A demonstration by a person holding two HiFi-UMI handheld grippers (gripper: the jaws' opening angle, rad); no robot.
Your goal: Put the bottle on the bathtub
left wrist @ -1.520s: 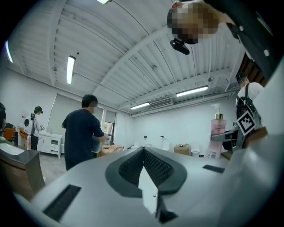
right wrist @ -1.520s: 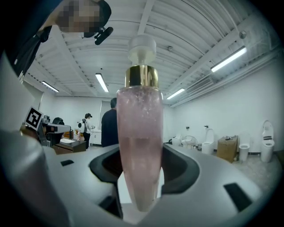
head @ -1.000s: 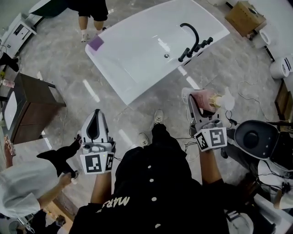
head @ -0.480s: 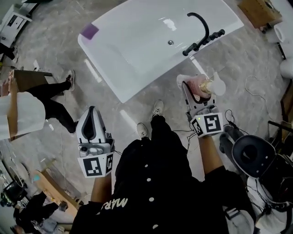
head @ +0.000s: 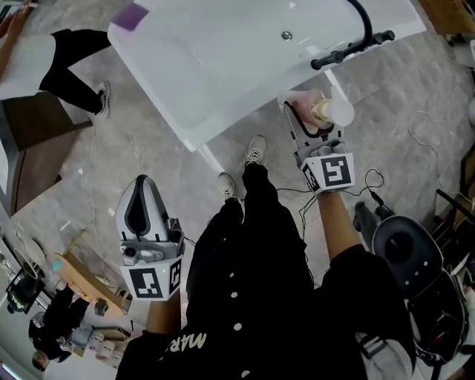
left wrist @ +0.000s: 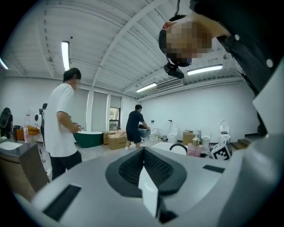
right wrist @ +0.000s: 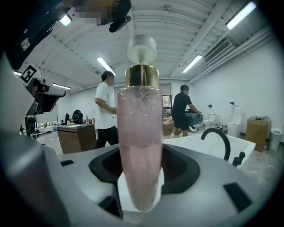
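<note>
The white bathtub [head: 223,74] fills the top of the head view, its black faucet [head: 356,37] at the right end. My right gripper [head: 304,104] is shut on a pink bottle [head: 319,111] with a gold collar and a white cap. It holds the bottle upright just short of the tub's near rim, beside the faucet. In the right gripper view the bottle [right wrist: 139,146] stands between the jaws, with the tub [right wrist: 208,148] and faucet [right wrist: 217,137] behind it. My left gripper [head: 142,185] is shut and holds nothing, lower left over the floor, well short of the tub.
A purple item [head: 132,15] lies on the tub's far left corner. A person in a white shirt [head: 59,52] stands left of the tub by a brown cabinet [head: 30,148]. A dark round seat [head: 408,245] and a cable [head: 364,185] lie at the right.
Both grippers have come closer to the tub, the right one carrying the bottle up to the rim near the faucet. The person in white has walked along the left side.
</note>
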